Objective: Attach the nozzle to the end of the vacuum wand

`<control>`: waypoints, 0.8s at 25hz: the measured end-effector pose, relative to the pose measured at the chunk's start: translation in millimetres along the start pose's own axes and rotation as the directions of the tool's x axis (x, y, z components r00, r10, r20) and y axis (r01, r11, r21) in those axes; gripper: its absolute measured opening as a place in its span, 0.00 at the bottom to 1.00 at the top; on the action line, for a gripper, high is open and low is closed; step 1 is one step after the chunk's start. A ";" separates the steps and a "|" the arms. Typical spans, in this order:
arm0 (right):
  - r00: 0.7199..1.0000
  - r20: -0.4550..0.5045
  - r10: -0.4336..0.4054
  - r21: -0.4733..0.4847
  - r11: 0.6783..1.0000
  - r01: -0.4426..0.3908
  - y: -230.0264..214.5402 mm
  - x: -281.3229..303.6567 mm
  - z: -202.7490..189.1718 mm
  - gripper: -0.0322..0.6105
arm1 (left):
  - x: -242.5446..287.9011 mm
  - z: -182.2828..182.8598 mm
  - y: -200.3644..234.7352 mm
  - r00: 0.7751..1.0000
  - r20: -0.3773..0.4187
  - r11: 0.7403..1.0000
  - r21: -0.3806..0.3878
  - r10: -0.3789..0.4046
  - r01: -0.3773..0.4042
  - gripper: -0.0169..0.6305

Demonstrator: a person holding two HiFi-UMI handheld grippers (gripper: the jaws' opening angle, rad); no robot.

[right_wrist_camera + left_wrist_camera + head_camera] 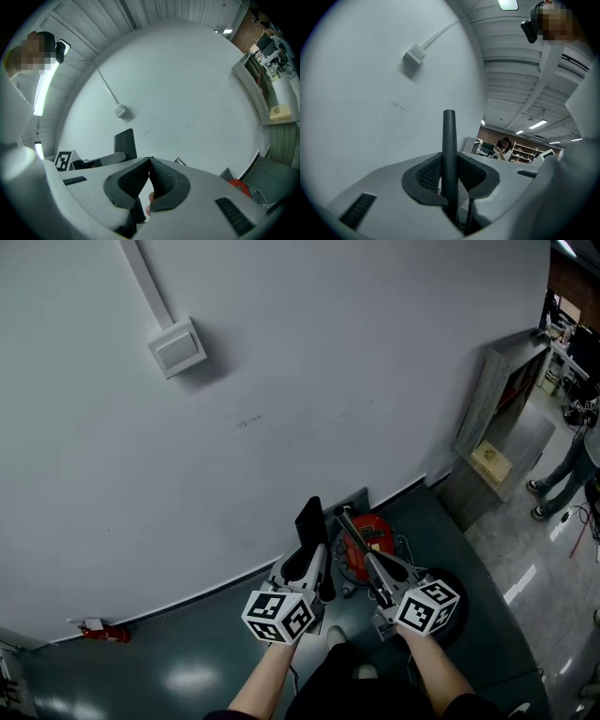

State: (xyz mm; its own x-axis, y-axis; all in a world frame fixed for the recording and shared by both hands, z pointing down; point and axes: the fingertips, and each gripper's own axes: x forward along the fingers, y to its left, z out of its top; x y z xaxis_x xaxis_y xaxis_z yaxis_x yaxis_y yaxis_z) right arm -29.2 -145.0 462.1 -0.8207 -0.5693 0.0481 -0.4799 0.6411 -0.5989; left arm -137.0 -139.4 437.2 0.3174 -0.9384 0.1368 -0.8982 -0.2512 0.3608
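Observation:
A flat black nozzle [311,521] stands upright in my left gripper [309,566], which is shut on its lower part. In the left gripper view the nozzle [449,140] shows edge-on, rising between the two pads. My right gripper [380,573] is beside it to the right, shut with its tips touching [150,161] and nothing between them. A thin metallic wand [351,529] slants up from the red vacuum [375,536] on the floor, just ahead of the right gripper. The right gripper view shows the nozzle [124,143] to its left; the wand is hidden there.
A white wall fills the space ahead, with a junction box [178,346] and conduit. A grey cabinet [495,418] holding a cardboard box stands at the right. A person's legs [561,474] are beyond it. A small red item [103,632] lies by the wall at left.

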 end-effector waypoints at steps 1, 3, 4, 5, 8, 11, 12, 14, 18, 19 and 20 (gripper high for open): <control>1.000 0.000 -0.005 0.000 1.000 0.005 -0.6 3.2 0.3 0.08 | 2.1 1.9 2.7 1.000 -0.001 1.000 -0.001 -0.004 0.004 0.16; 1.000 0.001 -0.014 -0.002 1.000 0.014 -2.1 9.9 1.2 0.08 | 6.6 5.6 8.3 1.000 -0.001 1.000 -0.003 -0.014 0.014 0.16; 1.000 0.003 -0.018 -0.003 1.000 0.018 -2.7 13.2 1.6 0.08 | 8.8 7.0 11.1 1.000 -0.002 1.000 -0.004 -0.018 0.018 0.16; 1.000 0.003 -0.023 -0.005 1.000 0.023 -3.2 16.3 1.8 0.08 | 10.6 8.2 13.9 1.000 -0.003 1.000 -0.006 -0.023 0.023 0.16; 0.999 -0.002 -0.042 -0.007 0.999 0.042 -3.9 24.4 1.4 0.08 | 15.1 12.2 22.5 0.999 -0.011 0.999 -0.012 -0.034 0.034 0.16; 0.998 -0.006 -0.061 -0.010 0.998 0.061 -5.4 32.2 2.8 0.08 | 21.0 18.7 30.5 0.999 -0.014 0.999 -0.018 -0.048 0.048 0.16; 0.998 -0.006 -0.066 -0.012 0.998 0.066 -6.0 34.9 3.3 0.08 | 23.5 20.8 33.2 0.998 -0.014 0.998 -0.019 -0.053 0.053 0.16; 0.997 -0.006 -0.077 -0.018 0.997 0.077 -7.4 38.7 2.9 0.08 | 28.2 23.3 38.4 0.998 -0.015 0.998 -0.020 -0.063 0.063 0.16; 0.995 -0.005 -0.099 -0.023 0.995 0.099 -14.1 45.0 2.8 0.08 | 37.4 28.0 47.9 0.997 -0.013 0.997 -0.025 -0.072 0.072 0.16; 0.995 -0.007 -0.102 -0.023 0.995 0.102 -15.9 46.3 2.2 0.08 | 38.7 28.6 49.7 0.997 -0.012 0.997 -0.026 -0.073 0.073 0.16; 0.994 -0.010 -0.105 -0.023 0.994 0.104 -17.5 47.3 1.1 0.08 | 39.5 28.4 51.6 0.997 -0.012 0.997 -0.027 -0.072 0.072 0.16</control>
State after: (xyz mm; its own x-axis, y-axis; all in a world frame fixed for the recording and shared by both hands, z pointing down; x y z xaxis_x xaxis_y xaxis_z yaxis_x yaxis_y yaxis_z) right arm -59.3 -183.7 474.0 -0.7692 -0.6279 0.1187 -0.5698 0.5898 -0.5723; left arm -179.4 -196.2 435.0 0.3851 -0.9148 0.1219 -0.8644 -0.3113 0.3948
